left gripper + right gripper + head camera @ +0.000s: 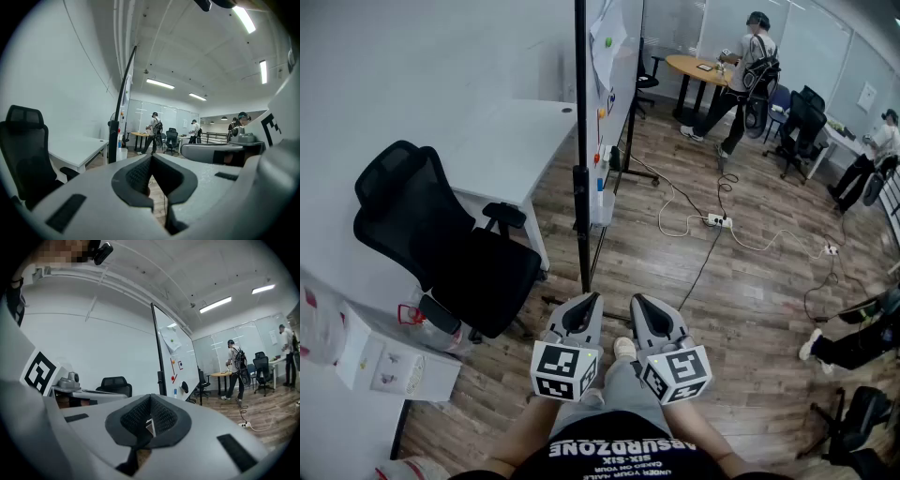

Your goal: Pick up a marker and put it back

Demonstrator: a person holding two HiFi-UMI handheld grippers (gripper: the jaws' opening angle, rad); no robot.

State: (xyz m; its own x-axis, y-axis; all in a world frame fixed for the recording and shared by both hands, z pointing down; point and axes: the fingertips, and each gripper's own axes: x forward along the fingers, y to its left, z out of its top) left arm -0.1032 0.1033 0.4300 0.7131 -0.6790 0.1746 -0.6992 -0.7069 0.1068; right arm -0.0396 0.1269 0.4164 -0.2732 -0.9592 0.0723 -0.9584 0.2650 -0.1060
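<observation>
A whiteboard [609,56] on a black stand [581,178] shows edge-on ahead of me. Small coloured markers, one red [596,159] and one blue [600,185], sit low along its edge. Both grippers hang close to my body, well short of the board. My left gripper [584,302] is shut with nothing between its pads [140,174]. Beside it, my right gripper [639,302] is shut too and also empty. In the right gripper view the whiteboard [176,366] stands ahead with red marks and a blue marker [175,392] near its bottom.
A black office chair [441,244] and a white desk [511,141] stand left of the board. A power strip [715,220] with cables lies on the wooden floor to the right. White boxes [366,352] sit at the near left. People [745,66] move about at the back.
</observation>
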